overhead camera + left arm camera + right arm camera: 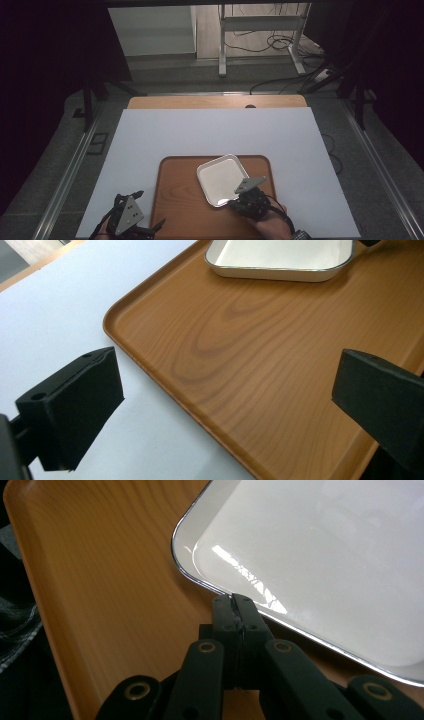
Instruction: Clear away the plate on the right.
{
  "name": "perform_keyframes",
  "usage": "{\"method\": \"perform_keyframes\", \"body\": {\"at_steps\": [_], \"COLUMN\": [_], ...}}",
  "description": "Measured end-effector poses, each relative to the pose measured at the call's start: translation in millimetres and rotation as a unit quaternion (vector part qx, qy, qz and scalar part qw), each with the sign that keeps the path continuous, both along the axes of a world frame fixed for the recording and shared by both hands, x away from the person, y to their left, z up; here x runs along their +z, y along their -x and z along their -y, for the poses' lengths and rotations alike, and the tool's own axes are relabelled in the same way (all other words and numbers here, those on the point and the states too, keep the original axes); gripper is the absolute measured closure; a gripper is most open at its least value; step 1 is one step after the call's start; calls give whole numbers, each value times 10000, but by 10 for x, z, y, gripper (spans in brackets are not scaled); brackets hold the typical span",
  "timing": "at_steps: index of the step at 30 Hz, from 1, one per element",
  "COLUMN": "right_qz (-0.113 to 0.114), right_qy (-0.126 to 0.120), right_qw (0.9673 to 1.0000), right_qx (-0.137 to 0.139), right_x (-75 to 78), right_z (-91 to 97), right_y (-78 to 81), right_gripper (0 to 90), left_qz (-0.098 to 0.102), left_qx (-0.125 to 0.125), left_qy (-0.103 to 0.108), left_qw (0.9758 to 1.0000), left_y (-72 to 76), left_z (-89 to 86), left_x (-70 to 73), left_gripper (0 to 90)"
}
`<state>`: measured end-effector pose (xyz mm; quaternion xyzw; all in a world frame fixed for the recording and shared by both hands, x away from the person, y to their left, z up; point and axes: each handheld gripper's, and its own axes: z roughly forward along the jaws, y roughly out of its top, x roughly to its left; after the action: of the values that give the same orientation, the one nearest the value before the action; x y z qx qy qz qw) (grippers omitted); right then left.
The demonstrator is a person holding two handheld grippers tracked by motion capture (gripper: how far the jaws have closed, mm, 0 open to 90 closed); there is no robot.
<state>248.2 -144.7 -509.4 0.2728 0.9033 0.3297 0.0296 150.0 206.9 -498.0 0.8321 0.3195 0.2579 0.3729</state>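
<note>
A white square plate point(222, 177) with a thin shiny rim lies on a wooden tray point(175, 200), toward its right half. My right gripper point(235, 202) is at the plate's near corner. In the right gripper view its jaws are shut together, and the right gripper point(235, 600) tips rest against the plate's point(325, 555) rim, with nothing seen between them. My left gripper point(149, 208) hovers over the tray's front left corner. In the left gripper view the left gripper point(225, 400) stands wide open above the tray point(240, 365) edge, holding nothing.
The tray sits on a large white sheet point(210, 135) that covers the wooden table point(215, 101). Beyond the table stand a metal desk frame point(260, 45) and cables on the floor. Dark curtains close both sides.
</note>
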Motion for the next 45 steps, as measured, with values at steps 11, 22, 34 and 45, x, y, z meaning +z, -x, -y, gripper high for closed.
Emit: {"method": "perform_keyframes", "body": {"at_steps": [11,22,34,45], "right_qz": [125,193,228,126], "right_qy": [47,199,167,-20], "right_qw": [9997,9996,9995,9997], "right_qx": [188,110,167,189], "right_x": [-32,-63,-78,-17], "right_z": [-164,-169,-246,-216], "right_y": [-15,-51,-85,-58], "right_gripper": [886,875,883,812], "left_qz": [-10,-2,4,10], "left_qx": [-16,-7,-11,-7], "left_qy": [-57,-46,-67,-62], "left_qw": [10000,10000,10000,10000], "left_y": [1,5,8,11], "left_z": [1,9,12,4], "left_x": [0,-3,-2,9], "left_gripper": [0,0,0,0]}}
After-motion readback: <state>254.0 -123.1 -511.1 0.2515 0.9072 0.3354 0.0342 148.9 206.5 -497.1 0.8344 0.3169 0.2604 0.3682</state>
